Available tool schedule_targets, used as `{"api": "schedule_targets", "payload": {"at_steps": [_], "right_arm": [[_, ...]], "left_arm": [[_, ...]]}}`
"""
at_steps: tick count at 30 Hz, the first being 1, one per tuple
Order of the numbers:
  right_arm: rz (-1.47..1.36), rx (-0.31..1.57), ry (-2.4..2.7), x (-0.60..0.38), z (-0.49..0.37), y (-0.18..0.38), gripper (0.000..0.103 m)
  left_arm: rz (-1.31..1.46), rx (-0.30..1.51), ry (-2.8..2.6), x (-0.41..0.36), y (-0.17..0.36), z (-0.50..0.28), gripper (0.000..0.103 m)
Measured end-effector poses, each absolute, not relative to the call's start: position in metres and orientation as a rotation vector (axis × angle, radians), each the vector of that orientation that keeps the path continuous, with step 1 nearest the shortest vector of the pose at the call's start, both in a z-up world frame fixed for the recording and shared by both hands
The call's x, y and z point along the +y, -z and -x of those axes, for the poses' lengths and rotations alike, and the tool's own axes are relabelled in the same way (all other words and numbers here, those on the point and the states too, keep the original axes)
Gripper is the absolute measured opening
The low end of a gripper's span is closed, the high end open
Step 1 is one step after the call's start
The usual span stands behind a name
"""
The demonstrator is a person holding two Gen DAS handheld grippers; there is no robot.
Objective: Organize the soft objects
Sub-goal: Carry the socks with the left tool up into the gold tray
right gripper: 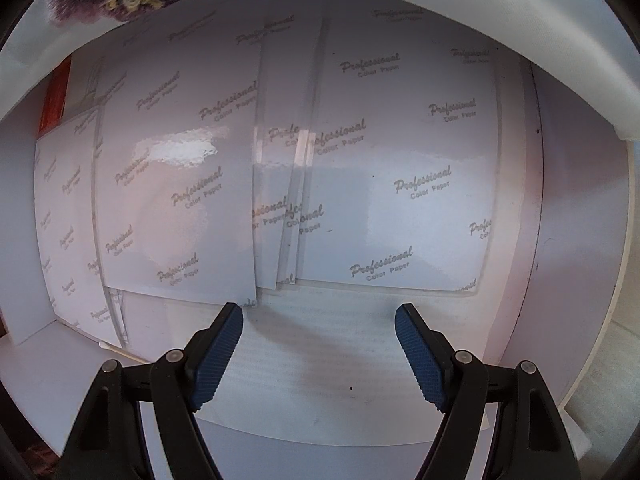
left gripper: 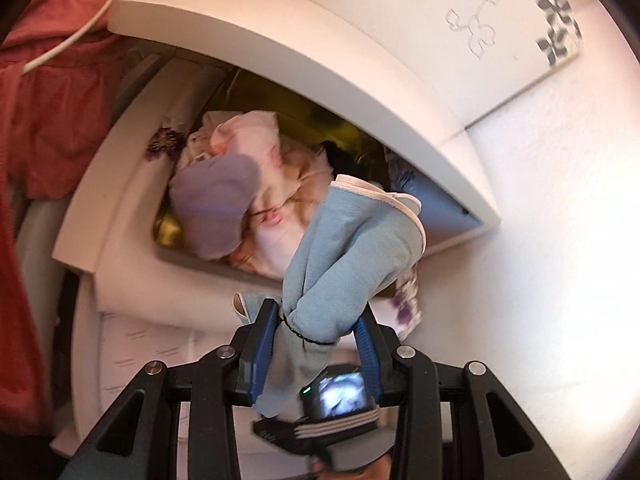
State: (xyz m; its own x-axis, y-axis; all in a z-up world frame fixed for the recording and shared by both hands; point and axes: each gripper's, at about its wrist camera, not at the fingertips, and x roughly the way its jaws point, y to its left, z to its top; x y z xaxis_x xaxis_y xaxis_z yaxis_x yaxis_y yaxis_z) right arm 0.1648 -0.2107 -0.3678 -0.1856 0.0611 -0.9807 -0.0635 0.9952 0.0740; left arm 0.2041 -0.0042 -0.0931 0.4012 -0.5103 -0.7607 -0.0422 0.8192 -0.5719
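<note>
White glossy sheets (right gripper: 400,168) printed "Professional Color Paper" beneath right claw (right gripper: 319,316).

A light blue cloth (left gripper: 352,248) edged in white is seen beside a lilac cloth (left gripper: 212,200) and pale pink garments (left gripper: 256,140). White sheets (right gripper: 400,168) are printed with grey lettering; a red fabric (left gripper: 52,112) is seen at one side.

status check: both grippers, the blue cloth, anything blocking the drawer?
Left gripper shut on light-blue cloth bundle, above open drawer of clothes. Right gripper open, empty, over photo paper sheets. Nothing blocking.
</note>
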Motion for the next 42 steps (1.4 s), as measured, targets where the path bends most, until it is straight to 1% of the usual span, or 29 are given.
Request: {"api": "schedule_targets", "payload": {"at_steps": [6,9,15,23,24,27,31,33,40,42], "right_arm": [[-0.002,1.757,-0.118,-0.206,-0.165,0.371,0.079],[-0.005,1.757,-0.124,-0.203,-0.165,0.371,0.079],[-0.005,1.755,-0.14,-0.197,-0.165,0.371,0.079],[-0.004,1.753,-0.158,-0.185,-0.163,0.371,0.079],[-0.005,1.753,-0.159,-0.184,-0.163,0.371,0.079],[-0.006,1.753,-0.163,-0.183,-0.162,0.37,0.079],[-0.001,1.752,-0.165,-0.181,-0.162,0.37,0.079],[0.001,1.752,-0.166,-0.183,-0.162,0.37,0.079],[0.007,1.75,-0.163,-0.183,-0.162,0.371,0.079],[0.01,1.748,-0.161,-0.183,-0.162,0.371,0.079]], "left_arm": [[0.757,1.108,0.293,-0.007,0.096,-0.241,0.038],[0.858,1.116,0.268,-0.009,0.109,-0.257,0.038],[0.933,1.143,0.235,-0.021,0.138,-0.278,0.038],[0.783,1.182,0.156,-0.038,0.16,-0.311,0.038],[0.758,1.179,0.157,-0.04,0.161,-0.314,0.04],[0.692,1.176,0.177,-0.049,0.159,-0.32,0.041],[0.635,1.179,0.202,-0.055,0.148,-0.322,0.046],[0.626,1.174,0.211,-0.053,0.141,-0.319,0.05],[0.486,1.113,0.183,-0.047,0.114,-0.291,0.051],[0.387,1.086,0.165,-0.051,0.108,-0.279,0.049]]}}
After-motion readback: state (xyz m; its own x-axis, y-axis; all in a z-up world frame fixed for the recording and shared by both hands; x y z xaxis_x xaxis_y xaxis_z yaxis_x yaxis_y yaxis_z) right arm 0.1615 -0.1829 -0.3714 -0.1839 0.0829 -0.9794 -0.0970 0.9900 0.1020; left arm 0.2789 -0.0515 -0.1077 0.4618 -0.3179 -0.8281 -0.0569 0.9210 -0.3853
